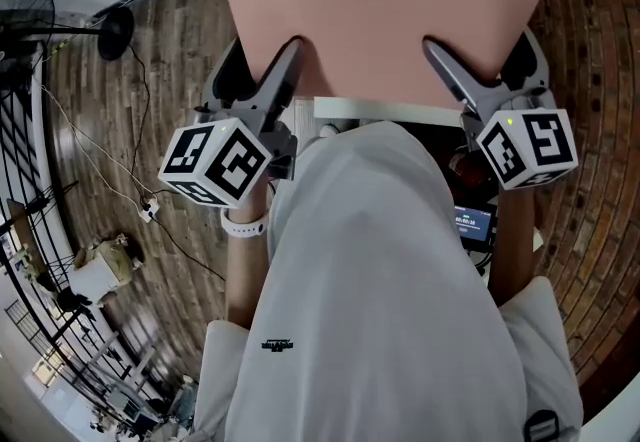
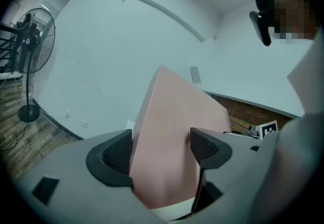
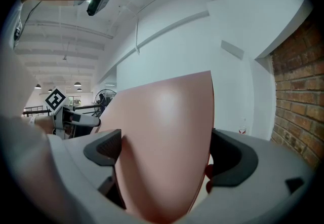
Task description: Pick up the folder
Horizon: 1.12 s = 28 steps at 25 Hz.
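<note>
Together, left gripper [image 1: 288, 58] and right gripper [image 1: 437, 52] clamp the folder [image 1: 380, 0] aloft.

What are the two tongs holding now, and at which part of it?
Both hold the pink folder. The left tongs clamp its near edge on the left side, the right tongs the same edge on the right side.

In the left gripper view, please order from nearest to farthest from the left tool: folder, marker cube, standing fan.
1. folder, clamped between the left tool's jaws.
2. marker cube on the right tool, low at the right.
3. standing fan, far left, across the room.
</note>
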{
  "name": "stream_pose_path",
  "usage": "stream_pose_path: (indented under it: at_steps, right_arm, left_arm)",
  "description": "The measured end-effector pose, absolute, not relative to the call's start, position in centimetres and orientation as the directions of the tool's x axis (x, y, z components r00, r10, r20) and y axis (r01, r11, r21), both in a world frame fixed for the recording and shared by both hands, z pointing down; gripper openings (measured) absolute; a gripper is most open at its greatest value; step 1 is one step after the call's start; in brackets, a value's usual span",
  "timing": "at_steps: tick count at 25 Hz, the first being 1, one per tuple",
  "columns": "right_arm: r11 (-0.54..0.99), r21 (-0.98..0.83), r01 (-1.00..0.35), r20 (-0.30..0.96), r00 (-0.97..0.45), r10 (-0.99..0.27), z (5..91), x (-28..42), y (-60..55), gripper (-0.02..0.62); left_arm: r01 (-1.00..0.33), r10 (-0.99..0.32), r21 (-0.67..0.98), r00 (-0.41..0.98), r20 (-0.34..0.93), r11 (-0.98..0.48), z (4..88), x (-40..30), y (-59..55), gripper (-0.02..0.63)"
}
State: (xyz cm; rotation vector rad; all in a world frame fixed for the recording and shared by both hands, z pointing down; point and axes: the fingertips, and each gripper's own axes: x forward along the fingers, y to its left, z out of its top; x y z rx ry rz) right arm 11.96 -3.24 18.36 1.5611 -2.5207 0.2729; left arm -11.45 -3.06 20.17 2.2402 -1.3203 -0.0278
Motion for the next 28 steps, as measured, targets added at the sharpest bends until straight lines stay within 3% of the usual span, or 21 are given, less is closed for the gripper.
stream_pose_path:
  at_steps: [28]
  right_arm:
    - [0.429, -0.081, -0.900, 0.238, -0.435, -0.868, 18.5, 11.8, -4.5, 0.541]
  left_arm:
    - [-0.801, -0.805, 0.461, 0.533, 0.260, -0.381, 20.2, -11.6, -4.4, 0.368]
